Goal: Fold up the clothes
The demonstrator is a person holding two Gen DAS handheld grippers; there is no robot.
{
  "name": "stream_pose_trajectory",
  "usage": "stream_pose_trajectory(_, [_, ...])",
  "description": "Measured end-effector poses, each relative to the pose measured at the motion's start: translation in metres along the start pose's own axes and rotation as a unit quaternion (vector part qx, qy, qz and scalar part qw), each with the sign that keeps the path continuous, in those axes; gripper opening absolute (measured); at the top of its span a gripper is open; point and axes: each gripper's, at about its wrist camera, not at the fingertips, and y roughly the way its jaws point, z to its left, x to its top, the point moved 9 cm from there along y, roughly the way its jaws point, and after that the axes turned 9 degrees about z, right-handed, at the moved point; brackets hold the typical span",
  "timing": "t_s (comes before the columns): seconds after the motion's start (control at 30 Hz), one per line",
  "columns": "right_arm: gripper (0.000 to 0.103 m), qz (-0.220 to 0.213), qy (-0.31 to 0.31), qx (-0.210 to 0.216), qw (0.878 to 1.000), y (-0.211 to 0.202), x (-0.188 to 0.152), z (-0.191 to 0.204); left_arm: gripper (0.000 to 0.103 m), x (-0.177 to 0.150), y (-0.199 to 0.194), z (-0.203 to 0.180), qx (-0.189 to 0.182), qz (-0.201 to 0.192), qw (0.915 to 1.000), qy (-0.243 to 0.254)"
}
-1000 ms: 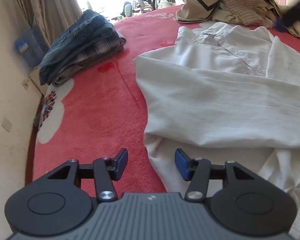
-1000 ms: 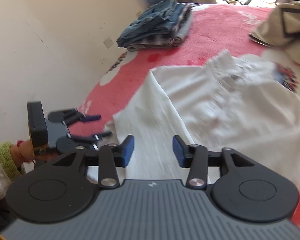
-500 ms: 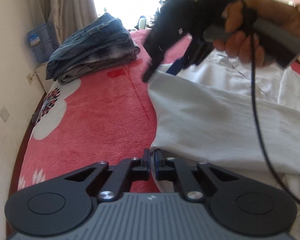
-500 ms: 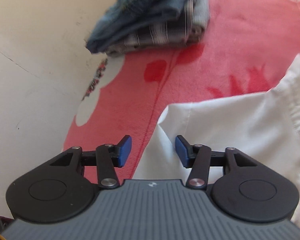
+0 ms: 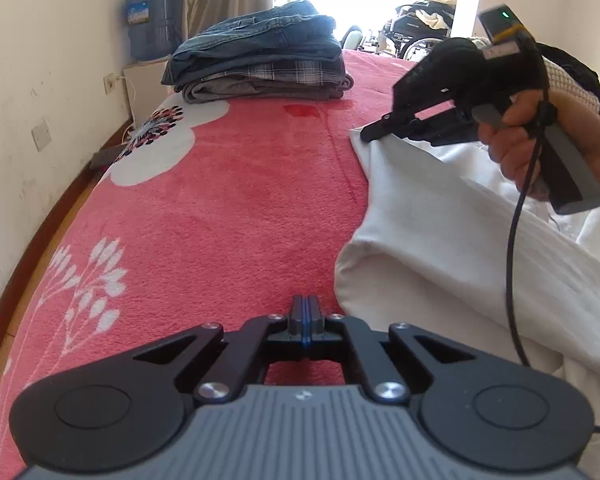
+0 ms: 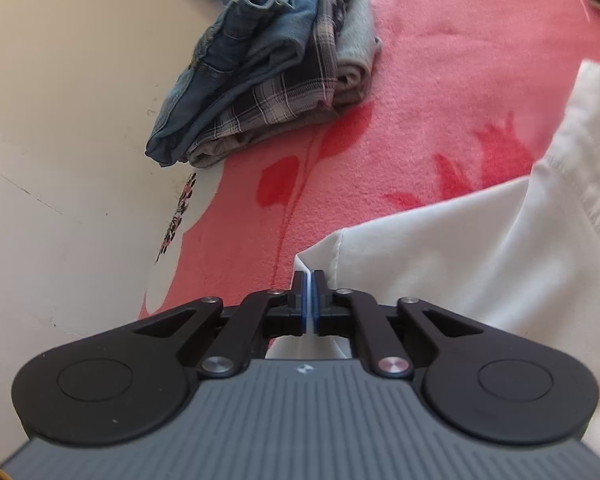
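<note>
My right gripper [image 6: 309, 300] has just closed on a corner of the white shirt [image 6: 440, 264]; my left gripper [image 5: 305, 318], beside its rumpled edge, is closed empty.

The left gripper [image 5: 306, 322] fills the bottom of the frame, its blue pads pressed flat together with no cloth showing between them, right over the red floral blanket [image 5: 228, 216]. Just to its right, at about three o'clock, lies the rounded folded edge of the white shirt [image 5: 428, 248], which runs away toward one o'clock. There the right gripper [image 5: 370, 133], held in a person's hand [image 5: 556, 136], pinches the shirt's far corner with its black tips; a black cable [image 5: 514, 248] hangs down from it across the cloth. At twelve o'clock sits a folded stack of jeans and plaid clothes [image 5: 260, 64], with a blue water jug [image 5: 148, 36] at eleven o'clock by the wall.
</note>
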Motion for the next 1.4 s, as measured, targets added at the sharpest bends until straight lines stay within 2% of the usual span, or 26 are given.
stream_pose_trajectory(0.1, [0.006, -0.014, 0.022, 0.031, 0.999, -0.015, 0.007, -0.003, 0.010, 0.009, -0.009, 0.004, 0.001, -0.010, 0.9998, -0.019])
stream_pose_trajectory(0.2, [0.007, -0.053, 0.007, 0.035, 0.998, -0.054, 0.021, -0.004, 0.017, 0.029, -0.020, -0.003, -0.012, -0.037, 0.9991, -0.012])
stream_pose_trajectory(0.3, [0.007, -0.069, -0.039, 0.004, 0.997, -0.099, 0.026, -0.003, 0.021, 0.050, -0.022, -0.026, -0.034, -0.057, 0.9976, 0.019])
stream_pose_trajectory(0.4, [0.007, -0.081, -0.064, -0.004, 0.995, -0.150, 0.024, -0.009, 0.025, 0.063, -0.012, -0.056, -0.055, -0.051, 0.9955, 0.058])
stream_pose_trajectory(0.43, [0.007, -0.087, -0.066, -0.008, 0.994, -0.167, 0.022, -0.014, 0.026, 0.064, -0.005, -0.064, -0.054, -0.048, 0.9948, 0.071])
stream_pose_trajectory(0.47, [0.007, -0.093, -0.068, -0.012, 0.993, -0.184, 0.020, -0.020, 0.030, 0.064, 0.005, -0.071, -0.044, -0.039, 0.9946, 0.086])
stream_pose_trajectory(0.5, [0.007, -0.098, -0.073, -0.024, 0.992, -0.199, 0.017, -0.027, 0.030, 0.062, 0.015, -0.074, -0.027, -0.026, 0.9948, 0.094])
stream_pose_trajectory(0.57, [0.007, -0.108, -0.079, -0.051, 0.990, -0.226, 0.011, -0.045, 0.029, 0.061, 0.028, -0.072, -0.012, -0.005, 0.9963, 0.085])
stream_pose_trajectory(0.63, [0.007, -0.116, -0.071, -0.069, 0.988, -0.247, 0.006, -0.064, 0.031, 0.069, 0.024, -0.067, -0.023, -0.017, 0.9976, 0.064])
stream_pose_trajectory(0.7, [0.007, -0.117, -0.055, -0.082, 0.988, -0.261, 0.001, -0.088, 0.048, 0.079, 0.019, -0.065, -0.028, -0.036, 0.9974, 0.056])
stream_pose_trajectory(0.73, [0.009, -0.114, -0.046, -0.089, 0.988, -0.266, -0.001, -0.101, 0.051, 0.088, 0.017, -0.068, -0.029, -0.047, 0.9964, 0.065])
stream_pose_trajectory(0.8, [0.018, -0.101, -0.024, -0.098, 0.990, -0.266, -0.003, -0.128, 0.056, 0.107, 0.020, -0.077, -0.029, -0.053, 0.9944, 0.087])
stream_pose_trajectory(0.83, [0.025, -0.094, -0.020, -0.101, 0.990, -0.262, -0.003, -0.138, 0.058, 0.118, 0.024, -0.083, -0.039, -0.051, 0.9932, 0.098])
stream_pose_trajectory(0.9, [0.029, -0.083, -0.009, -0.106, 0.991, -0.252, 0.000, -0.158, 0.065, 0.142, 0.036, -0.100, -0.064, -0.053, 0.9899, 0.115])
stream_pose_trajectory(1.0, [0.042, -0.067, 0.011, -0.090, 0.994, -0.232, 0.012, -0.182, 0.069, 0.175, 0.065, -0.126, -0.102, -0.040, 0.9865, 0.122])
stream_pose_trajectory(1.07, [0.044, -0.058, 0.029, -0.087, 0.994, -0.218, 0.022, -0.196, 0.069, 0.191, 0.090, -0.144, -0.124, -0.014, 0.9853, 0.116])
stream_pose_trajectory(1.13, [0.044, -0.053, 0.042, -0.093, 0.993, -0.208, 0.031, -0.206, 0.069, 0.203, 0.115, -0.155, -0.123, 0.000, 0.9864, 0.110])
stream_pose_trajectory(1.2, [0.045, -0.049, 0.056, -0.080, 0.994, -0.198, 0.039, -0.214, 0.068, 0.214, 0.136, -0.164, -0.119, 0.010, 0.9882, 0.096])
stream_pose_trajectory(1.27, [0.045, -0.044, 0.072, -0.064, 0.994, -0.189, 0.045, -0.220, 0.068, 0.220, 0.153, -0.174, -0.131, 0.025, 0.9867, 0.093])
stream_pose_trajectory(1.4, [0.045, -0.024, 0.096, -0.042, 0.994, -0.172, 0.050, -0.229, 0.059, 0.225, 0.178, -0.188, -0.131, 0.046, 0.9849, 0.103])
